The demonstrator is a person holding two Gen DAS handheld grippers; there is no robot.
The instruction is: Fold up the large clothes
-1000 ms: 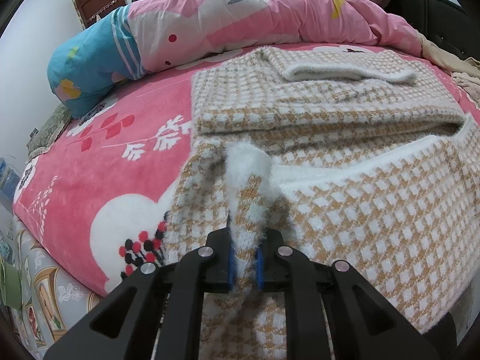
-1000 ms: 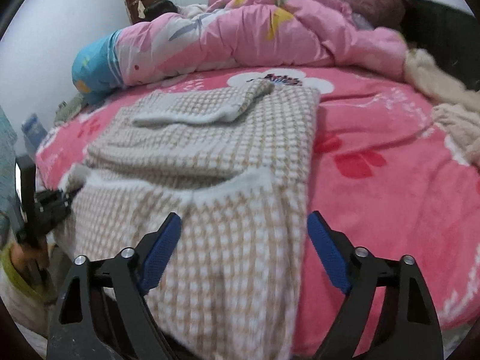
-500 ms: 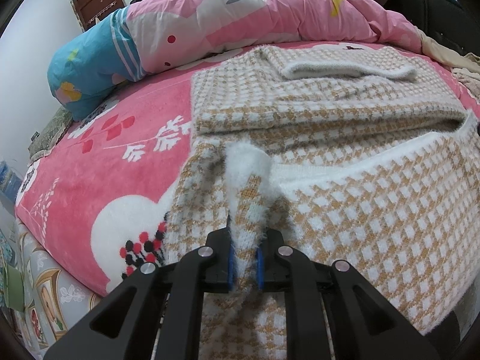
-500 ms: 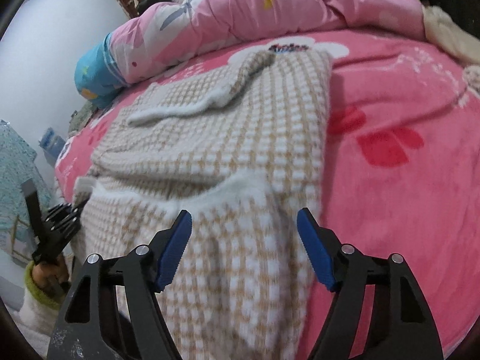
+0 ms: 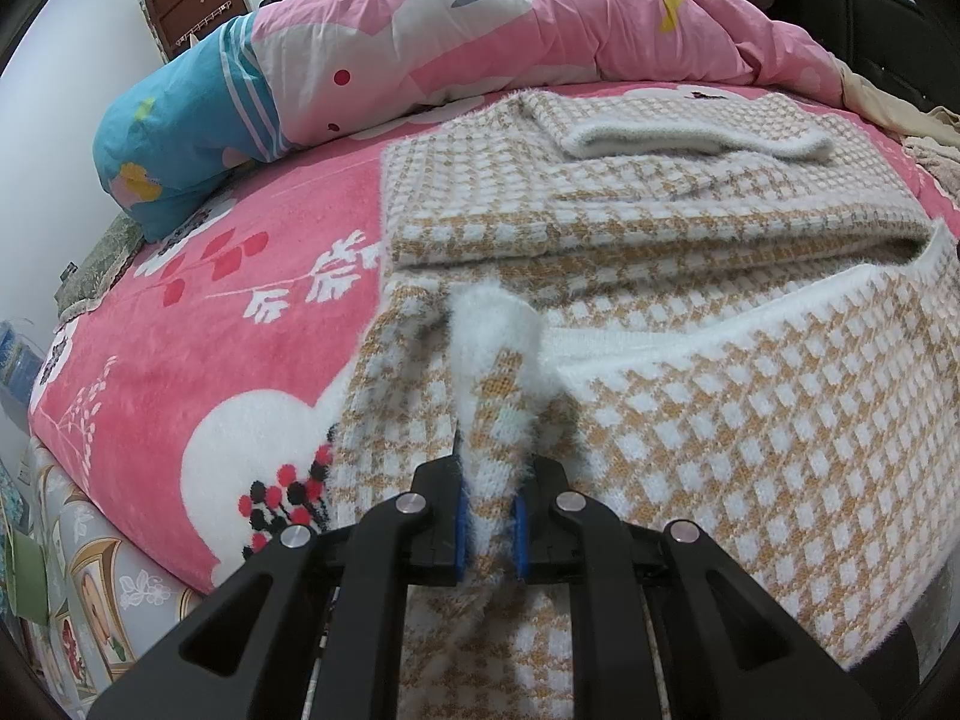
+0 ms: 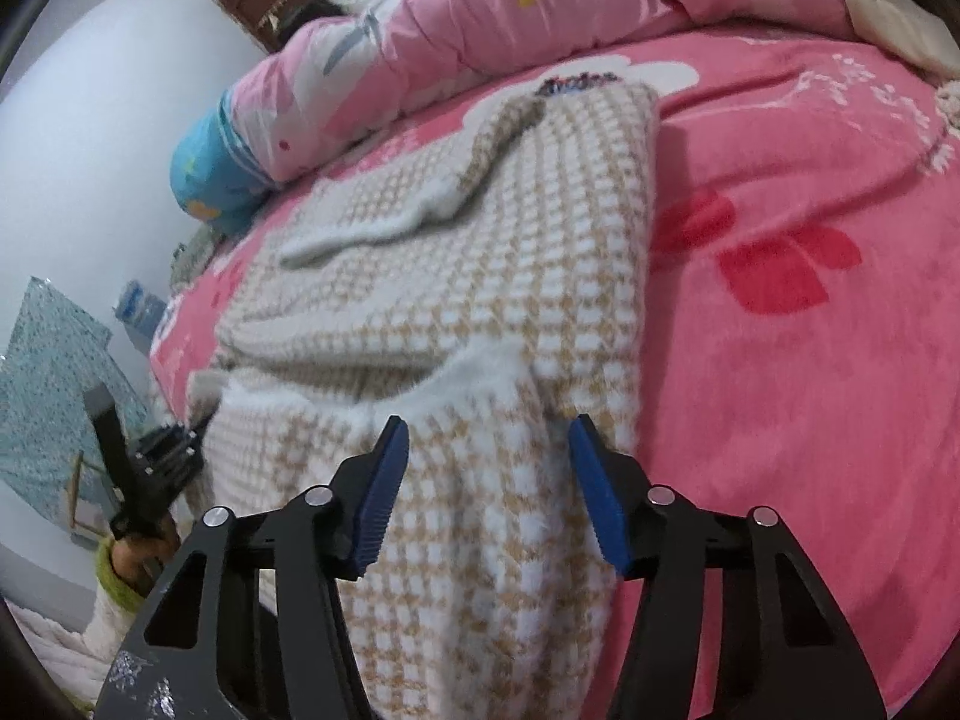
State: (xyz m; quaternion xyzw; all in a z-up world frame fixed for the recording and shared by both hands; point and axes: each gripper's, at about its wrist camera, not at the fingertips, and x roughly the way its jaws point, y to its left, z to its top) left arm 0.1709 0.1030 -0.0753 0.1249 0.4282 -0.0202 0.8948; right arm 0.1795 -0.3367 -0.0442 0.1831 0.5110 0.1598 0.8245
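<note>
In the left wrist view the left gripper point(image 5: 489, 516) is pinched almost closed on a bunched corner of the sweater point(image 5: 690, 324), a fuzzy knit in a tan-and-white houndstooth check with a plush white band along its hem; the cloth rises between the blue pads point(image 5: 461, 519) in a narrow upright ridge, white and downy at its top. The rest of the sweater spreads away from the jaws across the bed, its far part folded flat with a sleeve point(image 5: 690, 141) laid crosswise on top, its white cuff thick and rounded. It lies on a pink fleece blanket point(image 5: 198, 330) printed with white flowers and red berries, and a puffy pink quilt point(image 5: 540, 30) with a blue end is heaped behind it. In the right wrist view the right gripper point(image 6: 489, 483) stands about half open, its jaws having just been closing, with the near right corner of the same sweater between them; the ribbed blue pads point(image 6: 600, 498) sit close on either side of the hanging fabric, not yet pressing on it. The white hem band runs just beyond the fingertips. At the left edge the other gripper point(image 6: 159, 456), black and angular, grips the sweater's opposite corner, held by a hand point(image 6: 141, 558) in a green-cuffed sleeve.
</note>
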